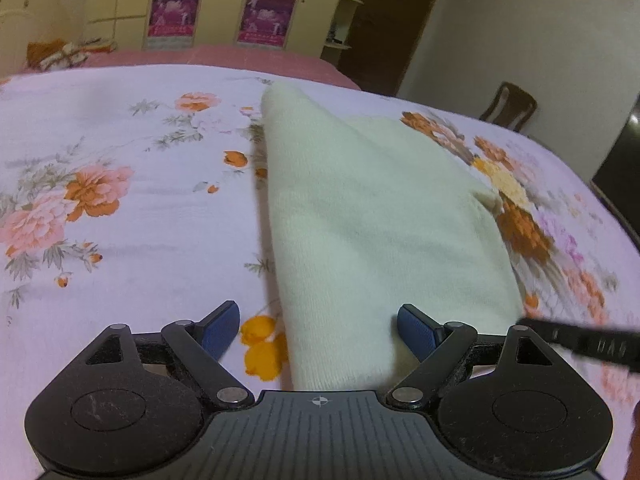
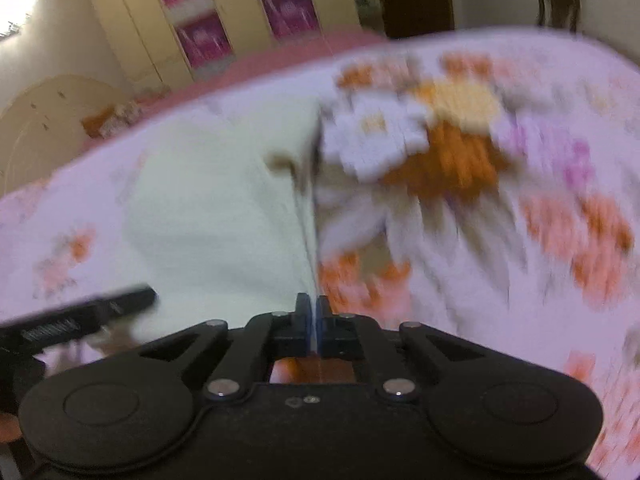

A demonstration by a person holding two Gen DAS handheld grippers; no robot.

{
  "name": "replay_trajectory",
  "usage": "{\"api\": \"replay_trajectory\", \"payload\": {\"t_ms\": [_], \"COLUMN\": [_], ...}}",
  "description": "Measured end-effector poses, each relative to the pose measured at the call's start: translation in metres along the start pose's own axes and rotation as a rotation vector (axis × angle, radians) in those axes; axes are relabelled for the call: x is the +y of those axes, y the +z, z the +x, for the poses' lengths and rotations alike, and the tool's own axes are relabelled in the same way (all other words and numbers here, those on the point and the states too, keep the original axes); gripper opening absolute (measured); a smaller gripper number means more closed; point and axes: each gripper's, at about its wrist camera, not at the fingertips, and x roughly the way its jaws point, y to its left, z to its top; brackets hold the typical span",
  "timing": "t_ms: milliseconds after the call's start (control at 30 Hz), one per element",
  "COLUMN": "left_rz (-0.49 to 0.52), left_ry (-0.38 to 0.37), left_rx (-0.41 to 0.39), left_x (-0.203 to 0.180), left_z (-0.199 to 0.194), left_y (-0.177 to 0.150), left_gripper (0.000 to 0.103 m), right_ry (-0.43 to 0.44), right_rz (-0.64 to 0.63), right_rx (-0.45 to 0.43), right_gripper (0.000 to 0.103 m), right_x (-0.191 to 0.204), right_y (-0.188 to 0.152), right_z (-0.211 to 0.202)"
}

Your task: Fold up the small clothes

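Left wrist: L gripper jaws wide over cream garment; R gripper pinches its edge.

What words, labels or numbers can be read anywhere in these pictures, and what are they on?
None can be read for certain.
Pink posters on the cupboard doors: a strip of print along the bottom edge, too small to read.
Black bar at the right edge of the left wrist view: pale lettering, blurred.
The same kind of bar in the right wrist view: markings smeared by motion.
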Motion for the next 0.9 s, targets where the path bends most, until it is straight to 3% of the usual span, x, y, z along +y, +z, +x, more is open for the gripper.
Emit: {"api": "replay_trajectory", "payload": {"t_ms": [67,133,167,300,467,700,800,900], "left_rz": [0.002,-0.029,-0.058,-0.141,-0.169,-0.193,-0.237,-0.225], "left_ry": [-0.009,-0.027,-0.030,0.000,0.072,0.119,0.104,0.096], "left_rx": [0.010,0.016,0.002,-0.061,-0.099,-0.059,-0.039,-0.053], "left_x": [0.000,0.004,0.008,0.019,0.030,0.032,0.042,0.040], "left_z": [-0.002,-0.005,-0.009,-0.013,0.003,0.052,0.064,0.062], "left_y": [0.001,0.006,0.010,0.034,0.065,0.090,0.084,0.086], "left_gripper": [0.085,0.085,0.085,0.085,0.085,0.085,0.093,0.093], "right_ry": [-0.012,0.027,0.044,0.066,0.054,-0.005,-0.072,-0.058], "right_rz": [-0.009,0.036,0.051,0.002,-0.048,-0.071,-0.112,-0.132], "right_rx": [-0.016,-0.042,-0.063,-0.148,-0.198,-0.187,-0.107,-0.125], "right_gripper": [0.005,0.019,0.020,0.021,0.021,0.021,0.021,0.022], "right_x": [0.004,0.002,0.002,0.018,0.041,0.055,0.049,0.042], "right_y": [0.003,0.010,0.013,0.034,0.071,0.103,0.100,0.097], "right_z": [-0.004,-0.012,-0.015,-0.021,0.000,0.054,0.084,0.085]}}
